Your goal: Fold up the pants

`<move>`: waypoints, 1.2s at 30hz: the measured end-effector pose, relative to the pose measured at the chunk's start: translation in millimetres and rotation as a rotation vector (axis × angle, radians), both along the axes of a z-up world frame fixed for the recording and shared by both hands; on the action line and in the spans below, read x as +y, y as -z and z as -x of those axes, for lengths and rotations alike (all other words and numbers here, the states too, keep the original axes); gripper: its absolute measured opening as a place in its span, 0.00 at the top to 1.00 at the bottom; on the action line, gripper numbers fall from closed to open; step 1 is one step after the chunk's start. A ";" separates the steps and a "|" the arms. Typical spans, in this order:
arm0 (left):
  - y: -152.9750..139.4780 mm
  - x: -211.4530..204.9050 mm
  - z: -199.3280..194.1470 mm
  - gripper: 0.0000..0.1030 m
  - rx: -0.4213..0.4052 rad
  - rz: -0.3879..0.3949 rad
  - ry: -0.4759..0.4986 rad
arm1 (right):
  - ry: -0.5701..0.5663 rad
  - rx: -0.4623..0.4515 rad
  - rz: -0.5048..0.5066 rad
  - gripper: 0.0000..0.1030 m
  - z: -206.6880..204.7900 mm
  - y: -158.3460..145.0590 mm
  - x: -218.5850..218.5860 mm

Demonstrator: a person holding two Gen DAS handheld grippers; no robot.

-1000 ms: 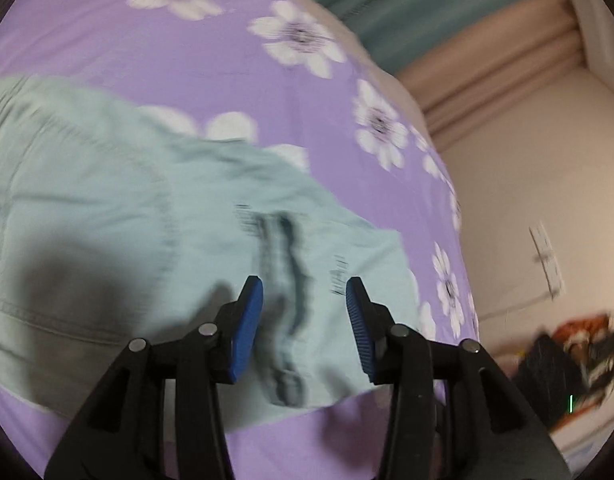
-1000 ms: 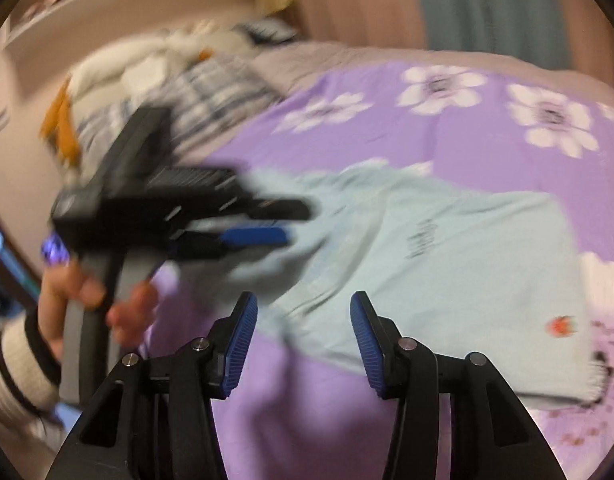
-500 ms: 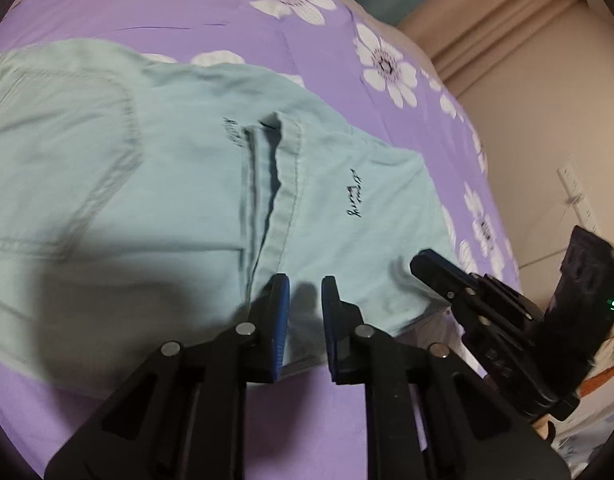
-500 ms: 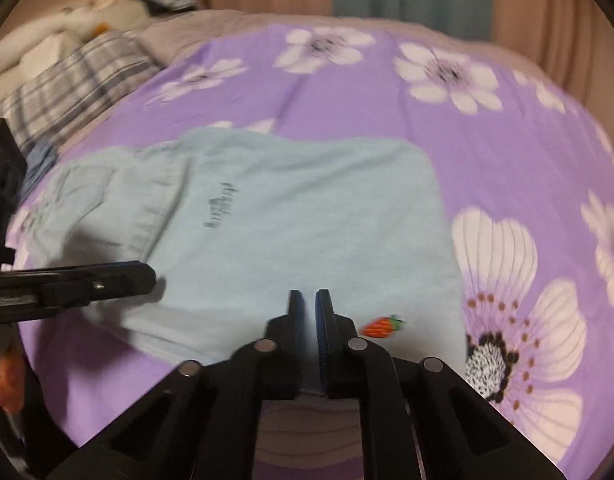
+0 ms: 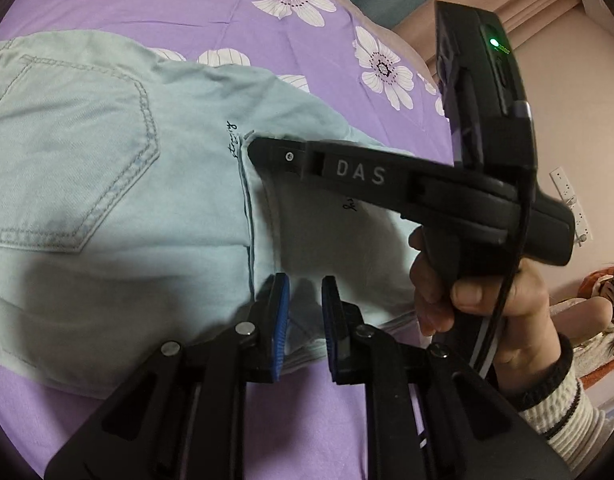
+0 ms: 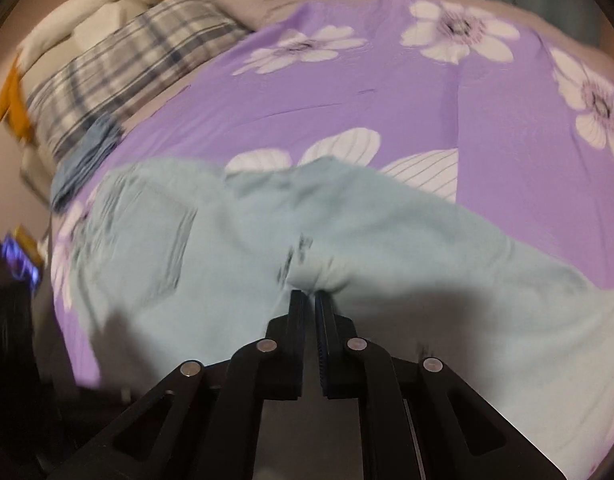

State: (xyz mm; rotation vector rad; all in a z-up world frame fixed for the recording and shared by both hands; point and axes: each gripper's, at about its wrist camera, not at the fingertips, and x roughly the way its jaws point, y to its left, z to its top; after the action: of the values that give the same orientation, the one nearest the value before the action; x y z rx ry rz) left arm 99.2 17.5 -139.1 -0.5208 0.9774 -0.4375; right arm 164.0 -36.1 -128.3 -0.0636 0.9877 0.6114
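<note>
Light blue denim pants (image 5: 119, 184) lie folded on a purple flowered bedspread (image 5: 211, 12), back pocket at the left. My left gripper (image 5: 305, 300) is nearly closed over the near hem edge of the top layer, with a narrow gap between the blue pads. My right gripper (image 6: 311, 300) is shut on a fold of the pants (image 6: 315, 276) and lifts it. In the left wrist view the right gripper (image 5: 255, 148) reaches across from the right, its tip at the upper hem corner.
The bedspread (image 6: 387, 92) fills most of both views. A plaid pillow (image 6: 119, 68) and white bedding lie at the bed's far left. A wall with a power strip (image 5: 571, 200) stands at the right. A hand (image 5: 479, 296) holds the right gripper.
My right gripper has closed and swung left across the pants, pulling a fold of fabric with it. My left gripper closed down from wide open and stays at the near hem.
</note>
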 end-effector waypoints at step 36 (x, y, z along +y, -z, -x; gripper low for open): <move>-18.6 57.4 51.3 0.49 -0.033 0.063 -0.081 | 0.212 -0.089 -0.153 0.74 155.4 -13.3 -105.4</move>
State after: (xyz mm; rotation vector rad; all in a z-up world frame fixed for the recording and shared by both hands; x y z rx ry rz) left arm 47.9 75.0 -120.5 -0.6059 0.9099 -0.4036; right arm 8.5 -141.5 -114.9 0.1468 0.8455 0.4832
